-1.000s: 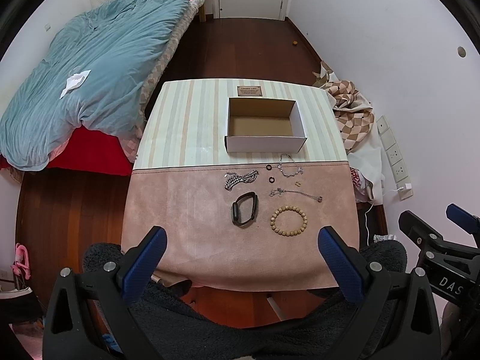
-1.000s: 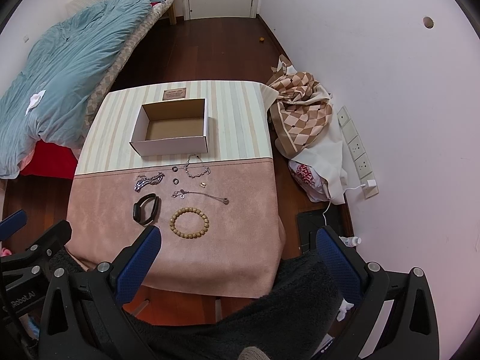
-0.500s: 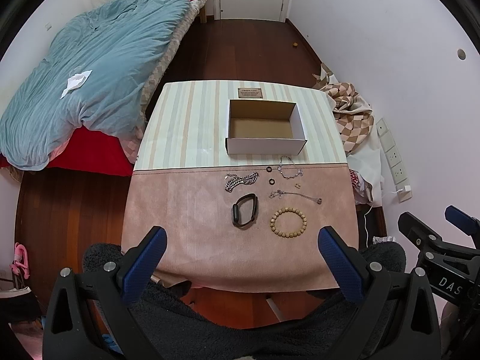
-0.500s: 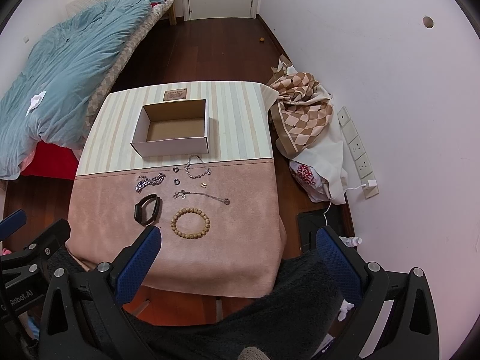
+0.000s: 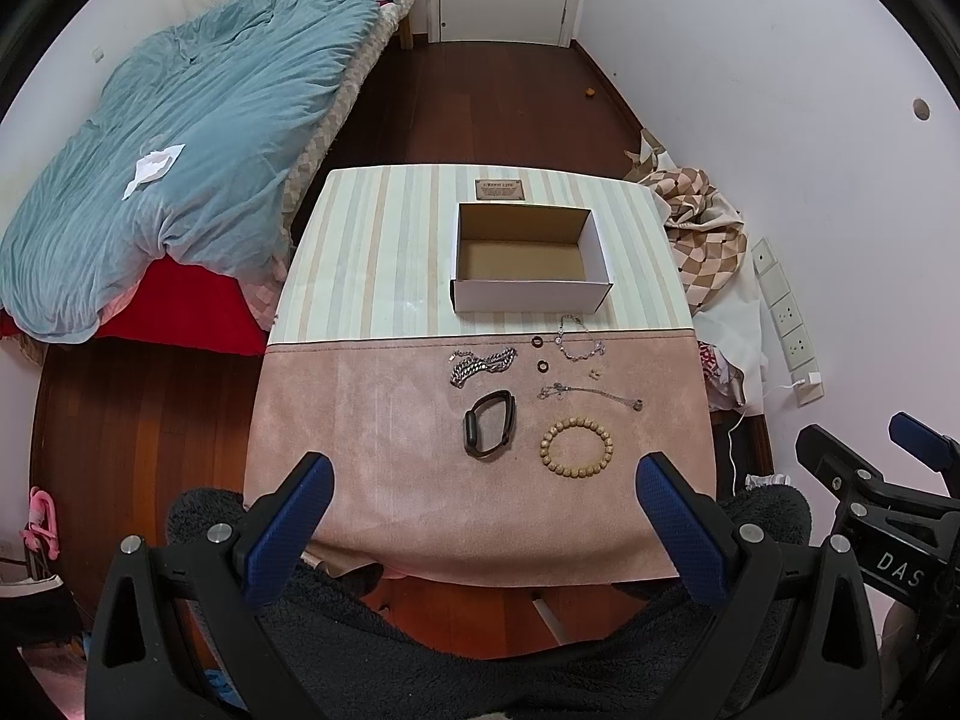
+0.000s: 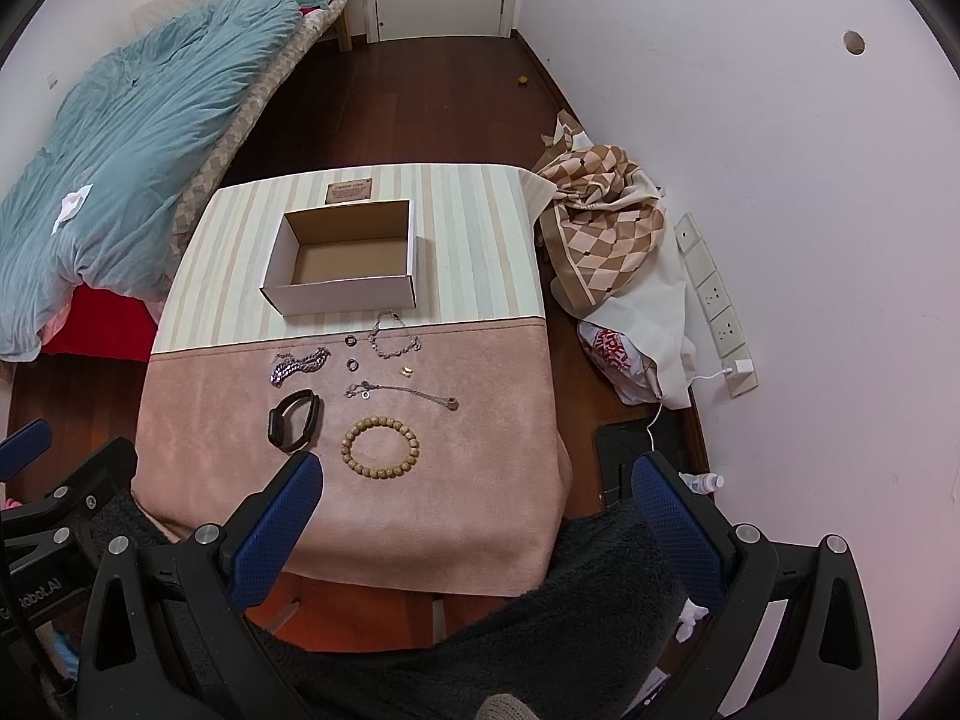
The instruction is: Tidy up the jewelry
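Nothing picked yet: left gripper [image 5: 480,516] & right gripper [image 6: 474,510] both wide open, empty. Bead bracelet [image 6: 379,440] just ahead of right gripper, box [image 6: 345,291] further beyond; next, lower onto beads
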A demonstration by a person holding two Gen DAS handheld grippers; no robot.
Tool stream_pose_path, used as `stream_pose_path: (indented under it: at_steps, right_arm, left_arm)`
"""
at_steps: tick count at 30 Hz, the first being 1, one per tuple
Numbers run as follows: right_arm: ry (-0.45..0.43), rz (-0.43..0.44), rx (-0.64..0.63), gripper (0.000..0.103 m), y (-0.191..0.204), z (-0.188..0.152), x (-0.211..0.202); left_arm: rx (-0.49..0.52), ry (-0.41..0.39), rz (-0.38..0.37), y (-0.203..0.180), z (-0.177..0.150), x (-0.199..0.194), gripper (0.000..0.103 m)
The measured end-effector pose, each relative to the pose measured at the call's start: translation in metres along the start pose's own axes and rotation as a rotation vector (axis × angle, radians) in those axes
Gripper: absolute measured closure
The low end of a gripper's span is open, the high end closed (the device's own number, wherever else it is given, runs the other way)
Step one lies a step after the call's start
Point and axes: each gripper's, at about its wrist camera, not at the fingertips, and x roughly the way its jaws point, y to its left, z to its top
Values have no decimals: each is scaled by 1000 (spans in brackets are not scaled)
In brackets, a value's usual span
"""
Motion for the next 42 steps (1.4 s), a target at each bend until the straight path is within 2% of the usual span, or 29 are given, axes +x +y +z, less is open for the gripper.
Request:
stream_pose_path:
  at_steps: [24,28,33,39,42]
  right_arm:
    - [-5,5,1,0,-1,2,1]
    - [0,4,11,0,-3,5,8]
    - [31,-5,36,0,-7,15,42]
    - [149,8,56,1,-1,15,125]
    - [232,9,57,5,6,5,175]
  left_arm:
    - [-6,-8,4,3,-3,0,0]
    - [2,-5,24,4,3,7,0]
    - [5,-13,85,13,18,33,0]
    - [33,78,121,21,23,97,0]
    - [38,147,135,24,20,135,0]
